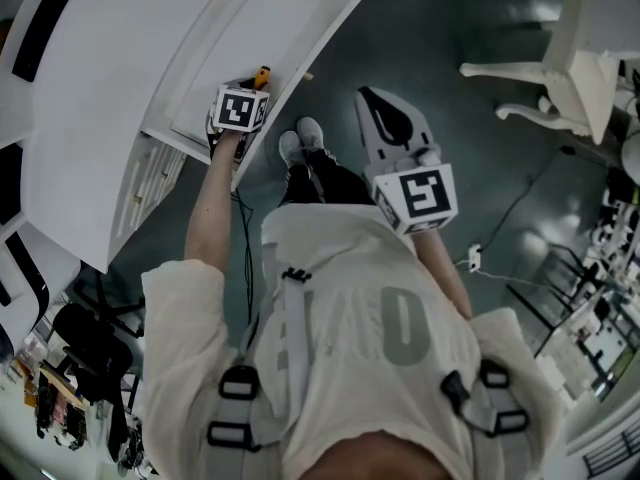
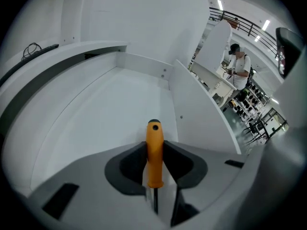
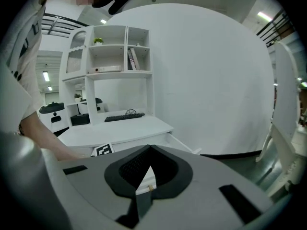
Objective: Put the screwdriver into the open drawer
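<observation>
An orange-handled screwdriver (image 2: 154, 153) sits between the jaws of my left gripper (image 2: 154, 176), which is shut on the handle, its dark shaft running back towards the camera. The handle's end points down into the open white drawer (image 2: 108, 111), just above its floor. From the head view, the left gripper (image 1: 250, 90) is over the drawer's (image 1: 222, 63) near corner, with the orange screwdriver (image 1: 262, 73) poking out. My right gripper (image 1: 368, 96) hangs over the floor to the right, apart from the drawer, fingertips together and holding nothing; its gripper view shows the right gripper (image 3: 150, 146) shut.
The drawer belongs to a white desk (image 1: 90, 118) with shelves (image 3: 108, 56) and a keyboard (image 3: 123, 117) on top. The person's shoes (image 1: 301, 140) stand beside the drawer front. A white chair (image 1: 570, 58) stands at far right. Another person (image 2: 237, 63) stands in the background.
</observation>
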{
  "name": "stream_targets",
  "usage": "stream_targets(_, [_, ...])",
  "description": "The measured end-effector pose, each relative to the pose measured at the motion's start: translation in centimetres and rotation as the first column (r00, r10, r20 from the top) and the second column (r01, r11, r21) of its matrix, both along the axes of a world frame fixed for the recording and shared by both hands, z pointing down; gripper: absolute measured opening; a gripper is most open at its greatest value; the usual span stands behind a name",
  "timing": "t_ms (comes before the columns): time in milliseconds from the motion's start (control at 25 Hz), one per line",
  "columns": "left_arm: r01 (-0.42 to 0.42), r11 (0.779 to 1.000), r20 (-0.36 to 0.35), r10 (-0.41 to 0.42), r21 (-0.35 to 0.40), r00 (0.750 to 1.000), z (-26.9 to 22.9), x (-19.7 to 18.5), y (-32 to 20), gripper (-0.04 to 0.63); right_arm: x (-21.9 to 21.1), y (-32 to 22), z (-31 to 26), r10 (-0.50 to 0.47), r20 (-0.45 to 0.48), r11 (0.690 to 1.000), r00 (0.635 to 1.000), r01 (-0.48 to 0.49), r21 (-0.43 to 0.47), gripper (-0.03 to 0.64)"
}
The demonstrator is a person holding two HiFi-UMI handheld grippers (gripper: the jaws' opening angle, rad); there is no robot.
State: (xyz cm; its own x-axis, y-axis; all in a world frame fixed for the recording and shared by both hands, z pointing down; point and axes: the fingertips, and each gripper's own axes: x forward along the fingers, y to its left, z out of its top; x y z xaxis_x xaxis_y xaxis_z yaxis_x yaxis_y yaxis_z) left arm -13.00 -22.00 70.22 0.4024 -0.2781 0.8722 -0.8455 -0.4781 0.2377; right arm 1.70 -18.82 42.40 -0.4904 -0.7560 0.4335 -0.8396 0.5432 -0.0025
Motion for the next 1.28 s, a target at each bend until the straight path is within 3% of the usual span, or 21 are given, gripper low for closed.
stream_targets(280, [-0.004, 1.0, 0.01, 0.004, -0.019, 1.0, 0.7, -0.5, 0.2, 0.107, 0.2, 0.2, 0.5, 0.001, 0.003, 1.0, 1.0, -0.001, -0.02, 0.005])
stream_targets(920, [-0.004, 0.999, -0.04, 0.002, -0.039, 0.999, 0.4, 0.1, 0.3, 0.13, 1.2, 0.2, 0.8, 0.017, 0.013, 0.999, 1.0, -0.016, -0.028, 0.005])
stream_targets(1280, [-0.001, 1.0, -0.035, 0.001, 0.008, 0.999, -0.8, 0.3, -0.5, 0.132, 1.2, 0.6, 0.6, 0.008, 0.018, 1.0, 1.0, -0.007, -0.019, 0.005])
